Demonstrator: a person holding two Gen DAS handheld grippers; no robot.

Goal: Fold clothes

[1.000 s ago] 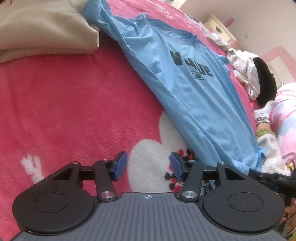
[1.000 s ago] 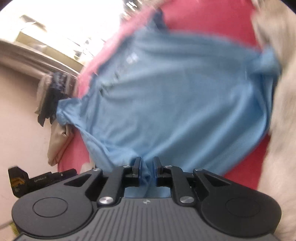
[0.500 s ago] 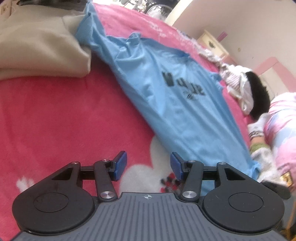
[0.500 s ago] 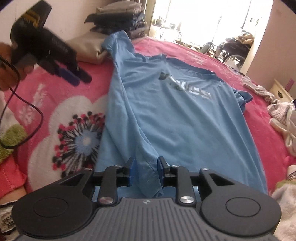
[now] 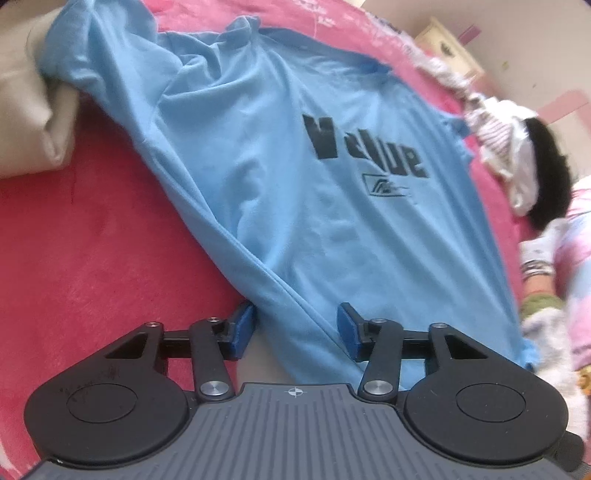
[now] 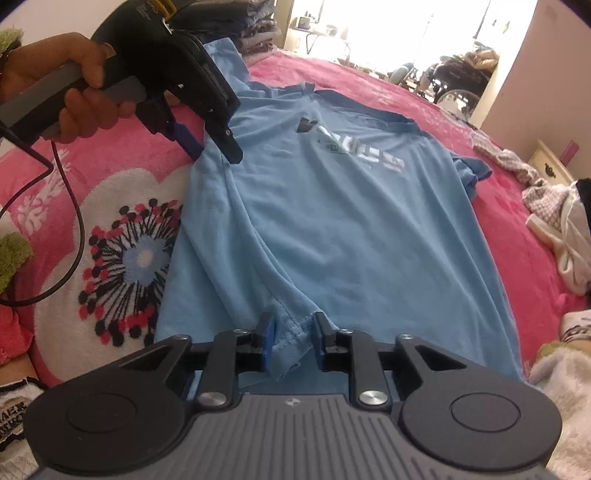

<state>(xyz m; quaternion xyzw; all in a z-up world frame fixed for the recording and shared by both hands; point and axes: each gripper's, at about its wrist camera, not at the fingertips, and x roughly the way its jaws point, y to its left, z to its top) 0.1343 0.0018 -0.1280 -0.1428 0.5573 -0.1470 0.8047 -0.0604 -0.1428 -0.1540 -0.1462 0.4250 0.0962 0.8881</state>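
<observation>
A light blue T-shirt [image 5: 295,177] with dark lettering lies face up on a pink flowered blanket [image 5: 92,258]. My left gripper [image 5: 295,325] straddles a raised fold at the shirt's side edge. Its blue pads [image 5: 242,326] stand apart with the cloth between them, and the jaws are closing. In the right wrist view the same left gripper [image 6: 212,147] points down at that edge of the T-shirt [image 6: 351,221], held by a hand [image 6: 81,92]. My right gripper [image 6: 293,341] is at the hem. Its jaws are closing, with a bunch of hem cloth pinched between the pads.
A folded beige garment [image 5: 26,110] lies under the shirt's far sleeve. Loose white and black clothes [image 5: 524,155] are heaped to the right. A stack of folded clothes [image 6: 258,22], a wheelchair [image 6: 461,81] and a nightstand [image 6: 546,162] stand beyond the bed. A cable [image 6: 70,221] trails over the blanket.
My left gripper moved from the bare blanket onto the shirt's side edge and its jaws narrowed. The right gripper rolled upright, then its jaws widened and narrowed again on the hem.
</observation>
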